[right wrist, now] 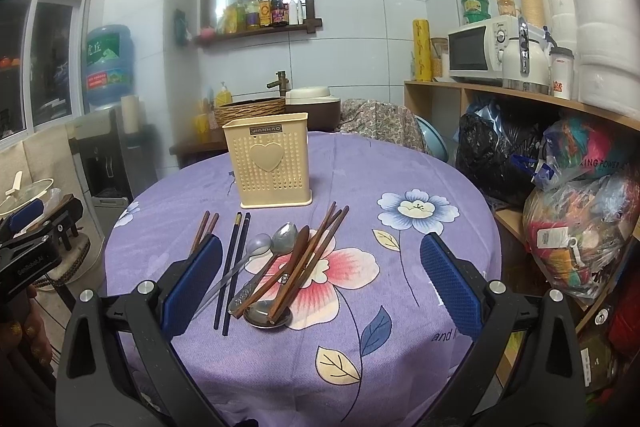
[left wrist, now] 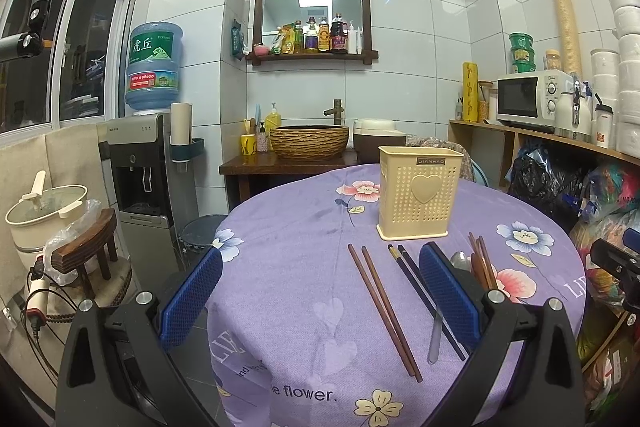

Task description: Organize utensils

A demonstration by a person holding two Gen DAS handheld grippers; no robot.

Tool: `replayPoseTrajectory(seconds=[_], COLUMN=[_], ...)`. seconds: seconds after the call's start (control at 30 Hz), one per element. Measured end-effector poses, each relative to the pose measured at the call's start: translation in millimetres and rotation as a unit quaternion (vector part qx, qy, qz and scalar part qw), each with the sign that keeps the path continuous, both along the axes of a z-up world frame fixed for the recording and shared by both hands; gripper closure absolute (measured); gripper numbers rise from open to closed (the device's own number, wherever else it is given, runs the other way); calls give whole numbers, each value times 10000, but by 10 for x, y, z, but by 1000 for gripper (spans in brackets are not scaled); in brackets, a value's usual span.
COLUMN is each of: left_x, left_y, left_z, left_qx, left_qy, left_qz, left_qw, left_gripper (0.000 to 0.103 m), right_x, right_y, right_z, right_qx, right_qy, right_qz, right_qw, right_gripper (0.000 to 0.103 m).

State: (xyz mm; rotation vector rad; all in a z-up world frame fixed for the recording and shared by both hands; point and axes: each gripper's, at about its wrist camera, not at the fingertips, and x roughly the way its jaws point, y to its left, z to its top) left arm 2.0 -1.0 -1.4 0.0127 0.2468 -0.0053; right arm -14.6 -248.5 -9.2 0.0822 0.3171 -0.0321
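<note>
Perforated cream plastic caddy (right wrist: 269, 163), slim wooden chopsticks (left wrist: 384, 311), purple cloth (right wrist: 400, 155)

Water dispenser (left wrist: 138, 163), woven basin (left wrist: 309, 141), white microwave (left wrist: 530, 98), shelf of bottles (left wrist: 316, 37), purple floral tablecloth (left wrist: 304, 227).

A round table (right wrist: 448, 163) under a purple flowered cloth (left wrist: 288, 227) carries a cream perforated holder (right wrist: 269, 161) standing upright, well ahead of the right claw (right wrist: 320, 285) and a little to its left. Between that claw's spread pads lie 2 dark chopsticks (right wrist: 234, 269) side by side, a pale ladle (right wrist: 244, 259), 2 metal spoons (right wrist: 267, 269) and a crossed heap of brown wooden utensils (right wrist: 312, 255). 2 brown chopsticks (left wrist: 384, 311) lie parallel between the left claw's (left wrist: 320, 297) pads, apart from the heap.
</note>
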Motion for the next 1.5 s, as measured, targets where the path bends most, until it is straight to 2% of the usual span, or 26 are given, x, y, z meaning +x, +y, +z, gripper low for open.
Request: replayPoseTrajectory(seconds=[1.5], left_x=[-4], left_y=[-22], left_z=[-26], left_qx=[28], left_qy=[29], left_qz=[-13], left_qw=[10000], left_gripper=[5], right_x=[39], right_y=[0], right_z=[-41], right_qx=[7], right_qy=[140], right_qz=[-20], right_qw=[9999], right_gripper=[5])
